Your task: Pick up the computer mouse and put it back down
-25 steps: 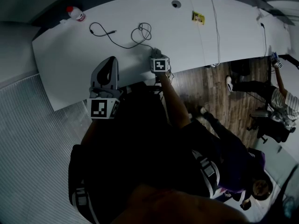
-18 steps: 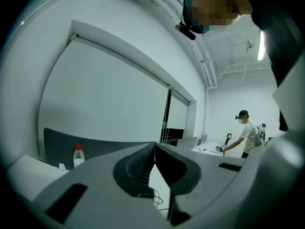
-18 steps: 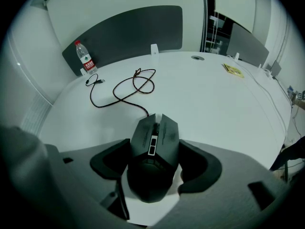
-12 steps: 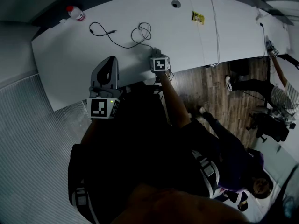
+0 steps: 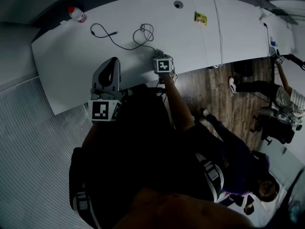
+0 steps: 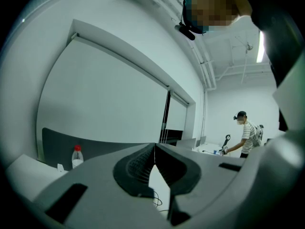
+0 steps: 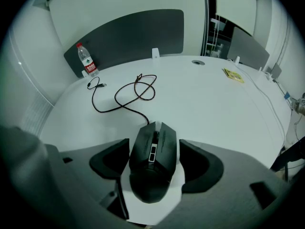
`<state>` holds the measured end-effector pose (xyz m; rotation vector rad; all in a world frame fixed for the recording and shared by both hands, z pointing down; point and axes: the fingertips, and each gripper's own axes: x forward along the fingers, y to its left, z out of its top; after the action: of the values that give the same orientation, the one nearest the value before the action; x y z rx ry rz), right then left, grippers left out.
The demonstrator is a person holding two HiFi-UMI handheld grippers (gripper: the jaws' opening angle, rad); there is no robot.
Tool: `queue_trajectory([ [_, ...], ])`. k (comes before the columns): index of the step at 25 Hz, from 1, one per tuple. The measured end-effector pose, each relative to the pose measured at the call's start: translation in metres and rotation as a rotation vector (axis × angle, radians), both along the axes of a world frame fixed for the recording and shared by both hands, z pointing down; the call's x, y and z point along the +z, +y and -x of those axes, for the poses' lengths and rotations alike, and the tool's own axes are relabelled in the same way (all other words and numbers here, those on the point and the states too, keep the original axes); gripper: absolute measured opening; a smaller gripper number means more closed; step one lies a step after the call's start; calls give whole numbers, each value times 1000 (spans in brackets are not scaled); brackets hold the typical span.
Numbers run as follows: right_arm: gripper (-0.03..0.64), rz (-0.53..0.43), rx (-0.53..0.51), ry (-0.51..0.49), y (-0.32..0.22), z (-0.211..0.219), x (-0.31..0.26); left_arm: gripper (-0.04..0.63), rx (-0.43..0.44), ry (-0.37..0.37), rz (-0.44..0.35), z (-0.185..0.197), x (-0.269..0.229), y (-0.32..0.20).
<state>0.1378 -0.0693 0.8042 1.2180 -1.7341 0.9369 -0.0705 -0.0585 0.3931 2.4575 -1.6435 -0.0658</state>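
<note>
Over to the right tool [image 7: 155, 159]: jaws spread apart, straddling the black computer mouse [image 7: 152, 168], not clamped on it. Left pad just beside the mouse's flank, a sliver of white desk [image 7: 209, 109] showing on the other side. Mouse flat on the desk, near the front edge, nose pointing away along the jaws. And the left tool [image 6: 153, 163]: closed tip to tip, nothing between, held up off the desk and aimed at the far wall. From the head view, only the right tool's marker cube, mouse tucked out of sight beneath it; clear only from the right gripper view. Ahead of the mouse, its dark cable [image 7: 126, 97] looping across the desk toward a water bottle [image 7: 87, 60] with a red cap by the grey partition [image 7: 128, 32]. Further right, a small yellow packet [image 7: 233, 75]. In the left gripper view alone, a person [image 6: 246, 132] standing well off at another desk.
</note>
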Motion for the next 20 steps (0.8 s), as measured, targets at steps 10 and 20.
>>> queue_trajectory([
  [10, 305, -84, 28, 9, -14, -10, -34, 6, 9, 13, -12, -1, -3, -1],
  [20, 222, -239, 121, -31, -33, -16, -99, 6, 22, 33, -24, -4, -8, -5],
])
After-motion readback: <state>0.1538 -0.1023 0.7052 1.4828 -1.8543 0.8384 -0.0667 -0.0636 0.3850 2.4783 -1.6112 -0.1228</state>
